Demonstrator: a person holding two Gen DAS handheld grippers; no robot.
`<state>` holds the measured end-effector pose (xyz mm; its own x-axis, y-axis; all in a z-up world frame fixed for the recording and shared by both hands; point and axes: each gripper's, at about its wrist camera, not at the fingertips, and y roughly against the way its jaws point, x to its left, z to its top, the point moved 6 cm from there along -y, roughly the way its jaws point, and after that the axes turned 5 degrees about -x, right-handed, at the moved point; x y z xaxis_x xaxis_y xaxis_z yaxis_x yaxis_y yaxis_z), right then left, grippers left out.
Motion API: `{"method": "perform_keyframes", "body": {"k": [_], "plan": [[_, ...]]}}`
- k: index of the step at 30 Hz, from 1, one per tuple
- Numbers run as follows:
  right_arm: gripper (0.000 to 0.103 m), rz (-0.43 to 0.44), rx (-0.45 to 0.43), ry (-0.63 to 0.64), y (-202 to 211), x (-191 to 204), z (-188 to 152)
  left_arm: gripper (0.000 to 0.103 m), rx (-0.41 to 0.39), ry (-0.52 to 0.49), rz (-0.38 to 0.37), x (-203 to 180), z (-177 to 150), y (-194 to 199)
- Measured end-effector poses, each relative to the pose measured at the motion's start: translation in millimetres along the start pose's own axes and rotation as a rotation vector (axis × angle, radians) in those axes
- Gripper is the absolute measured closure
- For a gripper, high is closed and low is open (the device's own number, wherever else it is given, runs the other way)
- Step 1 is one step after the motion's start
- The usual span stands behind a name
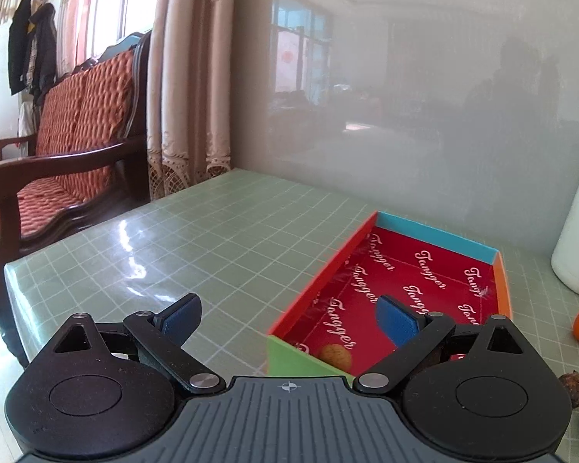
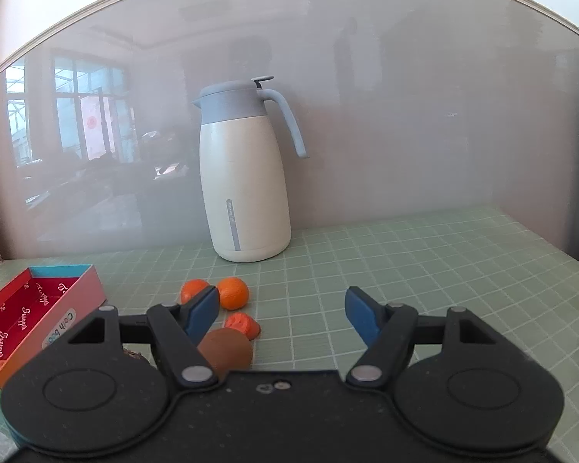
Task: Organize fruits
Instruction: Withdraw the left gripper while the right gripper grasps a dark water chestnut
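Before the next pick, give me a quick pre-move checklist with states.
1. Left gripper empty, jaws wide: ok.
2. Right gripper open, nothing held: ok.
3. Box has free floor; a walnut lies at its near end: ok.
4. Loose fruit in view: oranges and kiwi on the mat: ok.
5. Jug upright, behind the fruit: ok.
6. Kiwi centred between right jaws: not ok, it sits by the left finger.

Walnut [image 1: 335, 355] in box [image 1: 436, 233], jug [image 2: 243, 185] behind

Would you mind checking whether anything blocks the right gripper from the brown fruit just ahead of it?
Nothing visible does: the brown fruit lies right by the left finger of the open right gripper, with only bare table between.
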<state>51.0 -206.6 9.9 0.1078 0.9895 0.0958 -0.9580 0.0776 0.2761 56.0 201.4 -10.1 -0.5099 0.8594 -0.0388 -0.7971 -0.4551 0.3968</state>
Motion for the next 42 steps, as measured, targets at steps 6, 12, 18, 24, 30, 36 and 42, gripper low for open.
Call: {"method": "perform_keyframes", "body": {"k": [6,12,18,24,30,36,42], "plan": [[0.031,0.026,0.011,0.014,-2,14,-3,0.007,-0.037,0.031,0.070,34,6,12],[0.031,0.078,0.042,0.061,-6,40,-13,0.007,-0.100,0.012,0.117,64,8,35],[0.031,0.128,0.083,0.103,-7,62,-26,0.007,-0.122,0.063,0.176,97,9,41],[0.032,0.155,0.115,0.114,-8,76,-35,0.007,-0.114,0.144,0.248,133,6,38],[0.034,0.168,0.184,0.121,-14,88,-51,0.007,-0.118,0.189,0.306,159,2,39],[0.037,0.146,0.267,0.123,-27,94,-66,0.007,-0.131,0.193,0.330,170,-1,43],[0.054,0.140,0.325,0.088,-38,91,-76,0.007,-0.125,0.235,0.361,187,-4,43]]}}
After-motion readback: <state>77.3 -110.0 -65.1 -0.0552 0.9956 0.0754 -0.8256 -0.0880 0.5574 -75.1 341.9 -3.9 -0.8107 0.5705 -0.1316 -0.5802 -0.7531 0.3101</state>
